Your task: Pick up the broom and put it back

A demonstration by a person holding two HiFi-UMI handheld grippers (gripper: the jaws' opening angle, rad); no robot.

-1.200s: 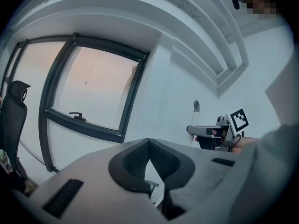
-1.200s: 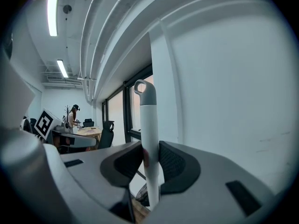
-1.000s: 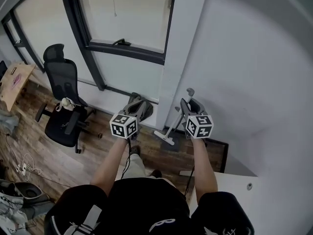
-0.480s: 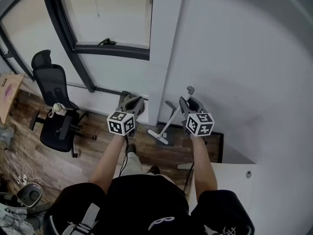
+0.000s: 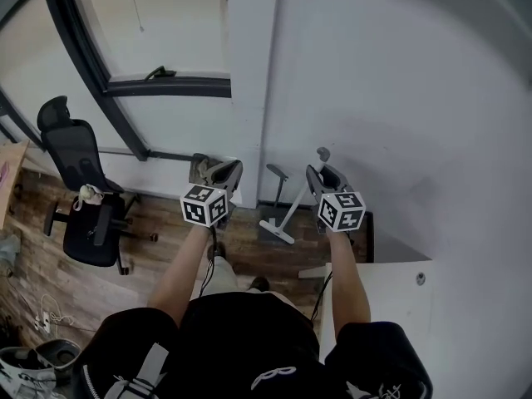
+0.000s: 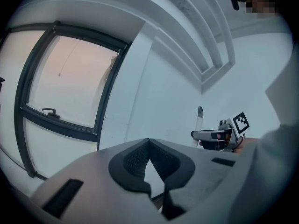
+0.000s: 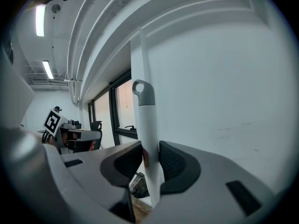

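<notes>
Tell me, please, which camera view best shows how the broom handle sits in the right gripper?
The right gripper view: the broom handle is clamped between the pads of the right gripper. The head view shows its grey tip above that gripper; the left gripper view shows the tip from the side, small.

We count two tongs, the left tongs [image 5: 218,171] and the right tongs [image 5: 322,175]. Each carries one marker cube [image 5: 205,205], which makes two cubes in all. We see one broom [image 5: 291,212] and one office chair [image 5: 83,198]. The window [image 5: 179,36] shows us one handle [image 5: 158,73]. In the right gripper view we count two strip lights [image 7: 40,20] on the ceiling. Two forearms [image 5: 187,260] reach into the head view.
</notes>
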